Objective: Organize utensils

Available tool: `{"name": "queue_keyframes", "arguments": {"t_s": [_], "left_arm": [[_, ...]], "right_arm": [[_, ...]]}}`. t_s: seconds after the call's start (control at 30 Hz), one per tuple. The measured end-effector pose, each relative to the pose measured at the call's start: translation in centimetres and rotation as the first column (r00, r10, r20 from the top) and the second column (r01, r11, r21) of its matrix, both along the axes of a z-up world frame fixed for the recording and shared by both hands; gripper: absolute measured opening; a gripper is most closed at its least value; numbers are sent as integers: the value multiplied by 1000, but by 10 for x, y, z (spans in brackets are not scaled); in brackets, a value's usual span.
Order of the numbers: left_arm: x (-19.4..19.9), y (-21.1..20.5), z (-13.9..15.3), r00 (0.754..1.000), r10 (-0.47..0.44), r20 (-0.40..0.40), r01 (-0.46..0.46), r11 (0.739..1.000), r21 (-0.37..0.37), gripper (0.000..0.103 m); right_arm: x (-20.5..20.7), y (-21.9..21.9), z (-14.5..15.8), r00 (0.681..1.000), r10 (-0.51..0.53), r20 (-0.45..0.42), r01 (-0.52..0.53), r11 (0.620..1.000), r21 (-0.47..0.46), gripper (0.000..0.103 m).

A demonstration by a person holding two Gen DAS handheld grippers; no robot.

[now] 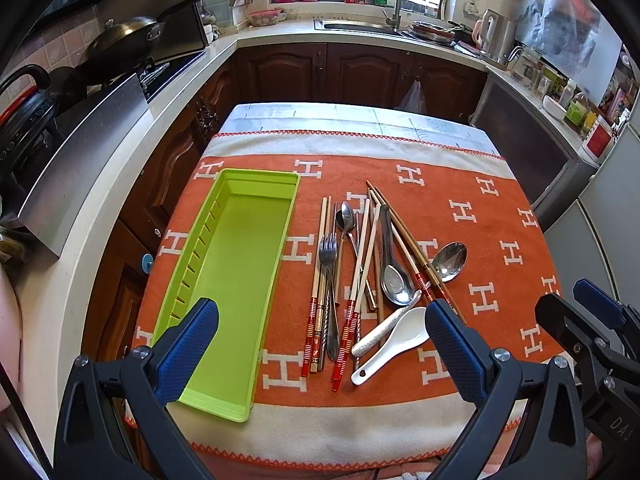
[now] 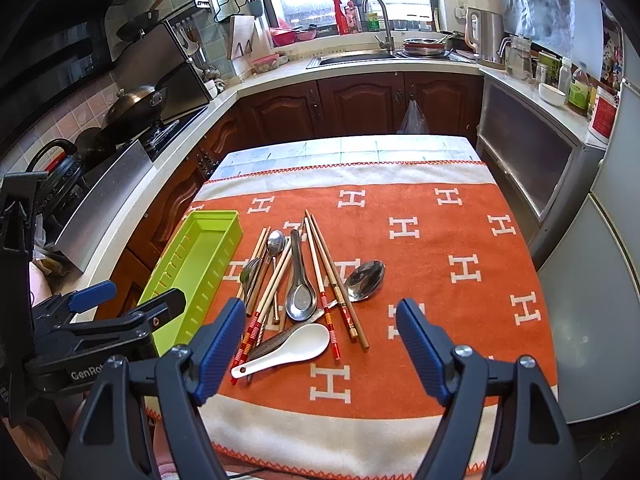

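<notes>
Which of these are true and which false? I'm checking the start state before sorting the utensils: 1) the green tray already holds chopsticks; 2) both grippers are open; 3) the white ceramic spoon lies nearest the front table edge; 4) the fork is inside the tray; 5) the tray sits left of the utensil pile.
1) False: the green tray holds nothing.
2) True: the left gripper and the right gripper are both open and hold nothing.
3) True: the white ceramic spoon lies nearest the front edge.
4) False: the fork lies on the orange cloth among the chopsticks.
5) True.
</notes>
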State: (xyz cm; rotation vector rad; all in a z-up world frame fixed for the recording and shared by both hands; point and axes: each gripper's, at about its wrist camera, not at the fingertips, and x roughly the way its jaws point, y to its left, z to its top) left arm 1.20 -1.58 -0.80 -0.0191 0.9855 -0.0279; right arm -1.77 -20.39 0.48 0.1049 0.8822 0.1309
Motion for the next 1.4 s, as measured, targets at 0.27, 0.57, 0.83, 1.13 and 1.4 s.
{"name": "queue_keyframes", "arguments": {"t_s": [0.27,0.57,0.83,1.13,1.4], "left_arm": [[5,4,0,1000,10,-7,-10,1000,-21,102],[24,20,3,1000,-23,4,23,998,-63,102],[52,36,-19,998,-26,-58,24,999,-43,102],[81,19,-67,984,-134,-117,123,988,-96,67],[121,-6,-122,952,-196,-235,169,977,-131,14]], "right_arm": [[3,-6,1,1000,-6,-10,6,1000,17,74],[14,-16,2,1000,-13,10,13,1000,19,74],[41,-19,-15,999,23,-27,-23,1000,-2,57],[86,-31,-51,990,76,-117,-66,994,85,37],[136,-29,-95,961,169,-218,-135,977,164,23]]}}
